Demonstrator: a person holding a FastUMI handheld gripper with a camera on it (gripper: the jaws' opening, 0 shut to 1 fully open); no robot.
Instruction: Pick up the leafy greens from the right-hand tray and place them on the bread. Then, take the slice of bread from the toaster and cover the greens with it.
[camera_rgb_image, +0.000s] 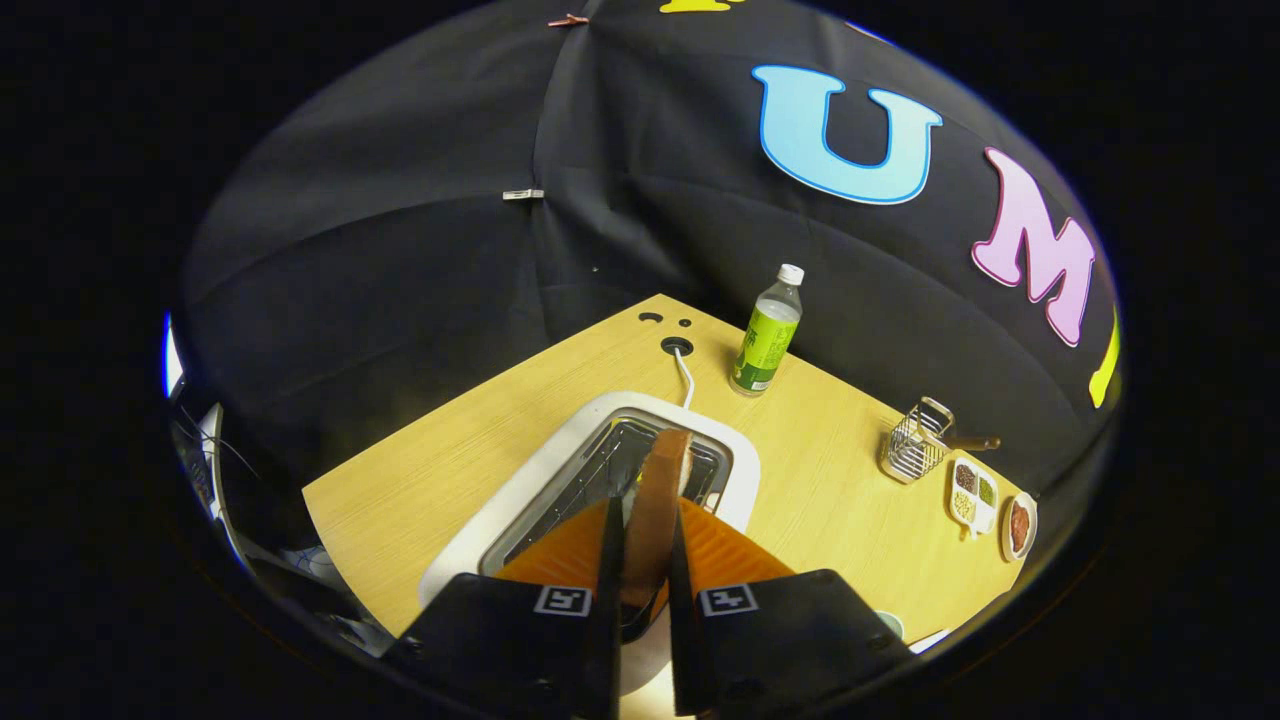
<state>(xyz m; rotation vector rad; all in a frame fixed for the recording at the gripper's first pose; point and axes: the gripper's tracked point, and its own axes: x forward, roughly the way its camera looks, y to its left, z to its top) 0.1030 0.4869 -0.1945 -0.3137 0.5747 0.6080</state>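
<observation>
A brown slice of bread (662, 490) stands on edge between my two orange fingers (570, 548), and my gripper (648, 520) is shut on it. The slice's far end reaches over the open slot of the white toaster (545, 470), which sits directly below and ahead of the fingers. The metal grille inside the slot shows on both sides of the slice. The toaster's white cord (684, 375) runs back into a hole in the wooden table (430, 470).
A green-labelled bottle (766, 335) stands beyond the toaster to the right. Farther right are a small wire basket (915, 448), a white divided dish of seasonings (973, 493) and a small dish with something red (1019, 525) near the table's edge.
</observation>
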